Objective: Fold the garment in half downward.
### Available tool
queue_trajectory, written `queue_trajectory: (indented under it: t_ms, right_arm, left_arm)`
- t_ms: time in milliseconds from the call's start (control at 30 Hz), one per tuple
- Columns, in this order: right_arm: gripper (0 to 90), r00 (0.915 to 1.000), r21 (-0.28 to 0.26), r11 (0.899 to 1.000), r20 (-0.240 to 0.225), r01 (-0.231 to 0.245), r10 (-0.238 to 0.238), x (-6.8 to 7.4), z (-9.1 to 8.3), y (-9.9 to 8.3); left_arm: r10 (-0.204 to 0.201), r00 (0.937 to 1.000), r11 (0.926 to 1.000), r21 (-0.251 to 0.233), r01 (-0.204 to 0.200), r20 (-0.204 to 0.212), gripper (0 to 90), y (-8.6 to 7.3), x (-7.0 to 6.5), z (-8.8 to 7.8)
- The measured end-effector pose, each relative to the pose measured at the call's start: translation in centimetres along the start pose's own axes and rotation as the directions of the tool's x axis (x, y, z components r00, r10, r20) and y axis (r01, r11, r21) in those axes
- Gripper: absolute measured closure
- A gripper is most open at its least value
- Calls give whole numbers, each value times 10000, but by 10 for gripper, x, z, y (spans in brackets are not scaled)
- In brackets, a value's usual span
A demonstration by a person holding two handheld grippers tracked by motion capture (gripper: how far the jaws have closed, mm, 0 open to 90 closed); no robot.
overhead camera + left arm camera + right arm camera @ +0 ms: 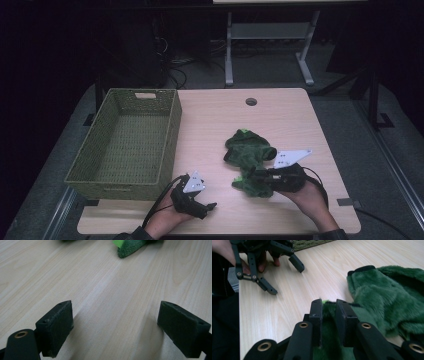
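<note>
— So, what is lying on the table (280, 120)?
— A furry dark green garment (248, 152), crumpled, with a bright green patch and a black-edged opening. It is sitting on the near right part of the table, well apart from the basket (112, 175).
— Is anything gripping it?
— The right gripper (260, 176) is pinching its near edge; in the right gripper view the jaws are standing close together with green pile squeezed between them.
— And the other one?
— The left gripper (207, 207) is resting low over bare wood near the front edge, jaws spread wide and holding nothing.
— The surroundings?
— Pale wood-grain tabletop with a round cable hole (251, 102). The woven olive basket is occupying the left side. Beyond, the room is lying dark, with the grey legs of another table (229, 55) and cables on the floor.
</note>
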State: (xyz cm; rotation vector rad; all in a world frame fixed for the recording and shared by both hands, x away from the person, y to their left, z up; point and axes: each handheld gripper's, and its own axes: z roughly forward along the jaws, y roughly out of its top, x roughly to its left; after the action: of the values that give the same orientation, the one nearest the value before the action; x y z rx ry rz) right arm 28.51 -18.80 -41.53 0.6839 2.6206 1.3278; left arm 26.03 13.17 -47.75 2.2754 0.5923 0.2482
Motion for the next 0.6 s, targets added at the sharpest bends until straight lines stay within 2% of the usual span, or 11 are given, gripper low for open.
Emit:
queue_trajectory:
  t_ms: [67,167,267,433,600]
  right_arm:
    - [780,10000,-111,9999,25,-15,16,-1,3,2]
    - [866,9998,-279,9996,161,-60,65,-5,3,5]
    - [884,9994,-429,9989,275,-206,218,-10,4,6]
    - [847,9985,-499,9979,338,-417,434,-15,5,6]
    - [752,9972,-515,9972,502,-533,559,-21,2,9]
  left_arm:
    - [-1,10000,10000,3,1,2,124,0,0,0]
    - [-133,9999,9999,9,133,-97,123,1,-1,1]
    - [-319,9989,9995,-4,319,-332,123,3,-3,3]
    - [-317,9990,9992,226,325,-323,125,7,-2,4]
    - [-529,9985,9974,479,536,-158,139,13,4,4]
